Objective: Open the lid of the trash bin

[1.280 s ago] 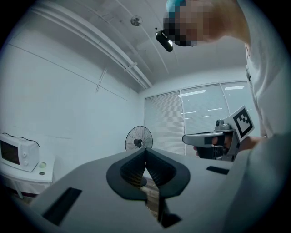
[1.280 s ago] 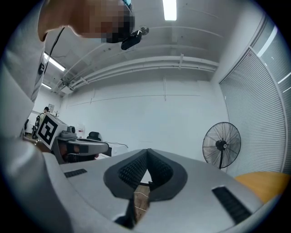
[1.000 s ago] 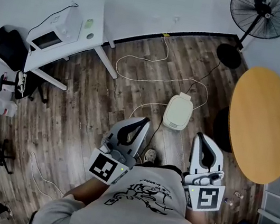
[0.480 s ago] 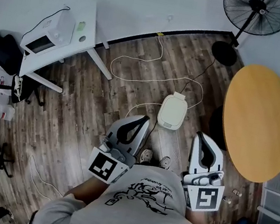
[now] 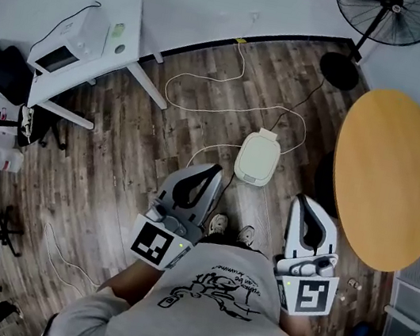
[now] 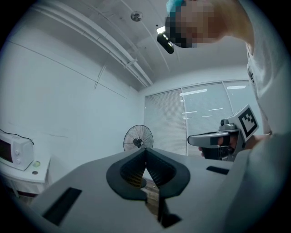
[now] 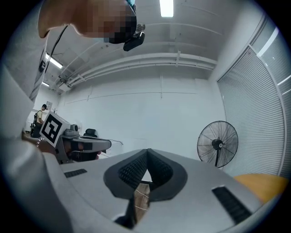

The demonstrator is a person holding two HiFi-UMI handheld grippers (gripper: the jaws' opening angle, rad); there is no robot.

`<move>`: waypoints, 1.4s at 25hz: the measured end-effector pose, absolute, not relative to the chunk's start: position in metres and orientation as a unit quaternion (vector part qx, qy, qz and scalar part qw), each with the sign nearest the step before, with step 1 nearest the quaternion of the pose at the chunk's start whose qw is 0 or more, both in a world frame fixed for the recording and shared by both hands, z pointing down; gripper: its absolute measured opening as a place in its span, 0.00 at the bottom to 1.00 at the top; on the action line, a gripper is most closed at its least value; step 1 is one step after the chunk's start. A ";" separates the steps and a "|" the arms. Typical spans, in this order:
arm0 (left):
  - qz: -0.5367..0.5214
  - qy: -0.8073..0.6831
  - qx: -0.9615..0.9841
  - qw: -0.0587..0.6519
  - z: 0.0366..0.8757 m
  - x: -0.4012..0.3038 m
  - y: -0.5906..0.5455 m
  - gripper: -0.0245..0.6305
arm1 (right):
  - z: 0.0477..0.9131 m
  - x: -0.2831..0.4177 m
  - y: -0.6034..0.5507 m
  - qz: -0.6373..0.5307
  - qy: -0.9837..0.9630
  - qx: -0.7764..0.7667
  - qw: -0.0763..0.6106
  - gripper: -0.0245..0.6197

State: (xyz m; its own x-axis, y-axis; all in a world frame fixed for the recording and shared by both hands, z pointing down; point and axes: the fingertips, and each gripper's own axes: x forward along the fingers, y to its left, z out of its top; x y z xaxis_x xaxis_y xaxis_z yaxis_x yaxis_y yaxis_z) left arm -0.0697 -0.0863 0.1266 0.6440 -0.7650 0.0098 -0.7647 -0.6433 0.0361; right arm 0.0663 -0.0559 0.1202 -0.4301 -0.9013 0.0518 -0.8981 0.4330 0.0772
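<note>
From above, a white, rounded plastic trash bin sits lid-down on the wood-plank floor. It is just ahead of the person's shoes, in front of the left gripper and right gripper. Neither gripper view shows the bin. Each shows jaw tips pressed together on nothing, with a black pedestal fan beyond.

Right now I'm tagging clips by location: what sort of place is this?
Most likely an office or workroom: a white desk with a microwave on it, a round wooden table, a pedestal fan, and slatted window blinds along one side.
</note>
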 end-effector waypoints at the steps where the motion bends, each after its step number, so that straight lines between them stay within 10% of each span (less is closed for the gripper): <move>1: 0.000 -0.423 0.906 0.024 0.129 -0.070 -0.087 0.06 | 0.123 0.067 -0.056 -0.016 -0.846 0.531 0.045 0.05; 35: 0.065 -0.411 0.906 0.083 0.245 -0.069 -0.122 0.06 | 0.235 0.060 -0.091 0.064 -0.851 0.510 0.105 0.05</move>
